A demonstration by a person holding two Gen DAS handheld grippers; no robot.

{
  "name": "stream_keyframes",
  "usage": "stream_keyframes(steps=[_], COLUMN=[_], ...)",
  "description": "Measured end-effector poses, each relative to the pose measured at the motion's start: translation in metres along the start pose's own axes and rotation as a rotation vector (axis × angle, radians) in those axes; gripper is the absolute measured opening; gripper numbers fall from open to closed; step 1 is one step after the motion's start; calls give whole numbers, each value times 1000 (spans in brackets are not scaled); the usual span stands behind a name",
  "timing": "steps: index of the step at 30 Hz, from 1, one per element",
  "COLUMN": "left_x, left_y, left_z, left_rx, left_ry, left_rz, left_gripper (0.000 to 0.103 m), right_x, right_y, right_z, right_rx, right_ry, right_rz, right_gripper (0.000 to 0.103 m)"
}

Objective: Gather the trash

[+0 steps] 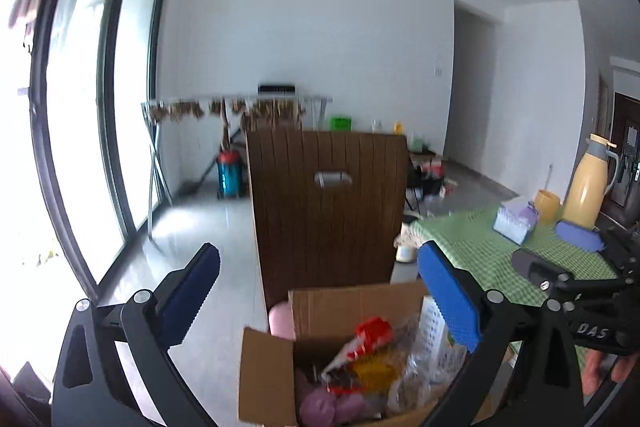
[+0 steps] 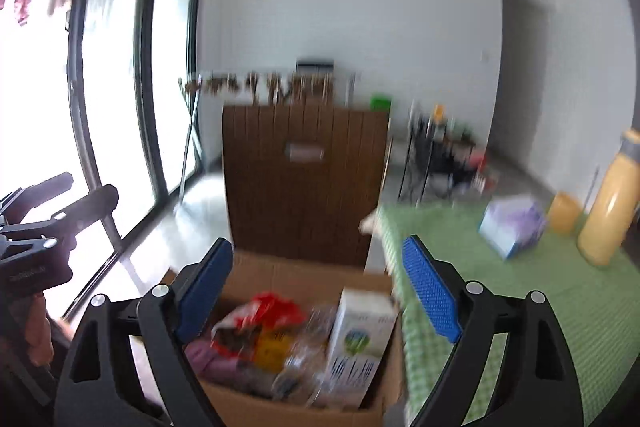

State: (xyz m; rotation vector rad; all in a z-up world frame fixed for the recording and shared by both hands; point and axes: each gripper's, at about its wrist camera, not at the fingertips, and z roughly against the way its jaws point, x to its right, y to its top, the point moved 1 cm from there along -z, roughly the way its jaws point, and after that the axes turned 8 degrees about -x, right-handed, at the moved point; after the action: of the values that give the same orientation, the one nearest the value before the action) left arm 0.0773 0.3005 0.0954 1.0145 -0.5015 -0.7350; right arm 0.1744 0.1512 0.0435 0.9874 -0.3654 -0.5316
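Left gripper [image 1: 316, 303]: jaws spread wide, nothing between the blue pads. Right gripper [image 2: 320, 291]: jaws likewise wide apart and empty; this view is blurred.

Below both grippers an open cardboard box [image 1: 266, 379] sits on the seat of a brown chair [image 1: 328, 211], just left of the table [image 1: 480, 247]. The trash lies inside the box: a red-and-white wrapper [image 1: 360, 341], a yellow packet [image 1: 374, 373], a clear crinkled bag [image 2: 304, 351], a white carton [image 2: 356, 343] standing upright at the right side, and pink-purple soft pieces [image 1: 320, 407] at the bottom left.

On the table's green checked cloth: a tissue box [image 1: 514, 221], a small yellow cup [image 1: 546, 205], a tall yellow flask [image 1: 588, 183], a blue pouch [image 1: 578, 235].

Farther back, beyond the chair's back: a drying rack [image 1: 236, 107] hung with brown items, a teal canister [image 1: 230, 175] on the floor, a green basket [image 1: 340, 123], and a tall sliding glass door [image 1: 100, 107] at left.
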Motion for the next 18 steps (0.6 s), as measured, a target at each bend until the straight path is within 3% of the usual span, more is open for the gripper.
stream_keyframes(steps=[5,18], left_x=[11,31], left_y=[-3,-2], left_z=[8,10], left_rx=[63,81], left_ry=[-12,-47], left_rz=[-27,-56], left_gripper=[96,96], right_x=[8,23], right_y=[0,-7], right_z=[10,13], right_rx=[67,45], right_ry=[3,-23], right_rz=[-22,-40], right_gripper=[83,83])
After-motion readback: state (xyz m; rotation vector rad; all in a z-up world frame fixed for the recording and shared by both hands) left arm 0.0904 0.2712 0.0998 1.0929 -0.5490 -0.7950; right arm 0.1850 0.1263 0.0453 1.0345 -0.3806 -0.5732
